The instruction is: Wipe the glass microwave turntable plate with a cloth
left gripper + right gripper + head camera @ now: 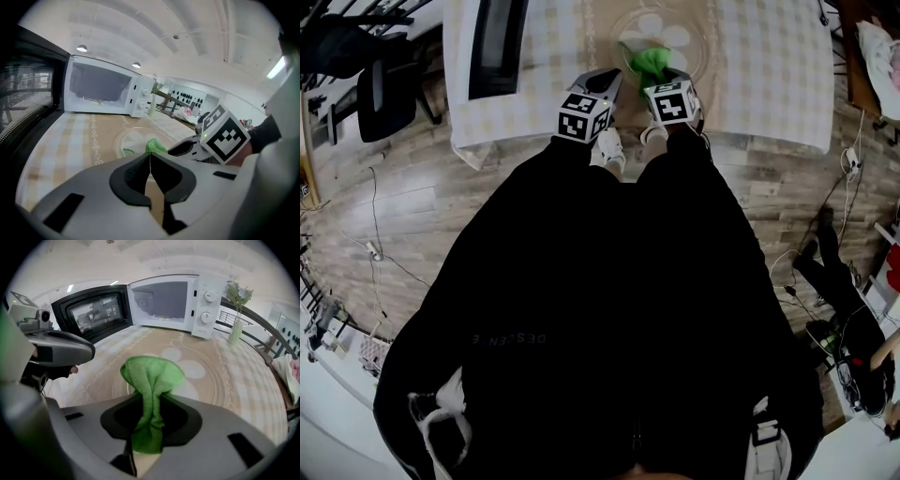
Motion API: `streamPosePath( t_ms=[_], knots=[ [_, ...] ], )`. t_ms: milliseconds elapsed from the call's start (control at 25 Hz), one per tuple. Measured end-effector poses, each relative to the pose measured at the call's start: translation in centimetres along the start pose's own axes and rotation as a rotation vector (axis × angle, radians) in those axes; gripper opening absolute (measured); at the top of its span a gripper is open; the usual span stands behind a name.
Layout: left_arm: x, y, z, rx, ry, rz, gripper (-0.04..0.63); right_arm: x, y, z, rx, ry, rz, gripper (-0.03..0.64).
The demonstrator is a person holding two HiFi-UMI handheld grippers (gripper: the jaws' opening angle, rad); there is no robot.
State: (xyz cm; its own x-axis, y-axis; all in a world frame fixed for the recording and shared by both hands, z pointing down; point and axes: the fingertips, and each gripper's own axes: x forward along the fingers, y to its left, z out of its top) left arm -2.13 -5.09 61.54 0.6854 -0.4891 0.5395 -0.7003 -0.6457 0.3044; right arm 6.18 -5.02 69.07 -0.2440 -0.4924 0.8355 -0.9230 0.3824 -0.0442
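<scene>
Right tongs (151, 404) clamp green cloth (152, 373); left tongs (150, 158) closed, empty (plate (204, 390) partly hidden).

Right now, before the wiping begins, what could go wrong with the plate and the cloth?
1. The glass plate lies unheld on the tablecloth; the left gripper is shut and not on it, so the plate may slide when pushed.
2. The right gripper pinches only a bunched fold of the green cloth; under pressure it may slip out, or the jaws may knock the glass.
</scene>
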Motion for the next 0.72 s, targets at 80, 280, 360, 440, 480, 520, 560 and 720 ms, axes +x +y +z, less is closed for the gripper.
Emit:
streamPosePath(
  t_ms=[80,280,360,440,480,520,560,720],
  knots=[
    [0.6,-0.7,0.2,0.013,0.002,-0.012,0.021,-0.3,-1.1,-0.5,0.016,-0.001,-0.017,0.126],
    [1.1,-1.9,0.6,0.032,0.001,-0.021,0.021,-1.4,-3.4,-1.6,0.045,0.006,-0.059,0.126],
    [1.3,-2.5,0.8,0.048,0.0,-0.033,0.021,-1.8,-4.4,-2.1,0.07,0.007,-0.072,0.126],
    [1.4,-2.9,1.0,0.059,-0.002,-0.045,0.021,-2.3,-5.8,-2.5,0.084,0.013,-0.108,0.126],
    [1.4,-3.1,1.1,0.06,-0.004,-0.049,0.021,-2.6,-6.4,-2.7,0.087,0.017,-0.126,0.126],
    [1.3,-3.2,1.2,0.061,-0.006,-0.054,0.021,-2.8,-6.9,-2.9,0.091,0.019,-0.139,0.126],
    [1.2,-3.4,1.3,0.063,-0.009,-0.058,0.021,-2.9,-7.3,-3.0,0.098,0.02,-0.147,0.126],
    [0.6,-3.9,1.9,0.073,-0.023,-0.075,0.021,-3.4,-9.4,-3.5,0.121,0.025,-0.194,0.126]
  ],
)
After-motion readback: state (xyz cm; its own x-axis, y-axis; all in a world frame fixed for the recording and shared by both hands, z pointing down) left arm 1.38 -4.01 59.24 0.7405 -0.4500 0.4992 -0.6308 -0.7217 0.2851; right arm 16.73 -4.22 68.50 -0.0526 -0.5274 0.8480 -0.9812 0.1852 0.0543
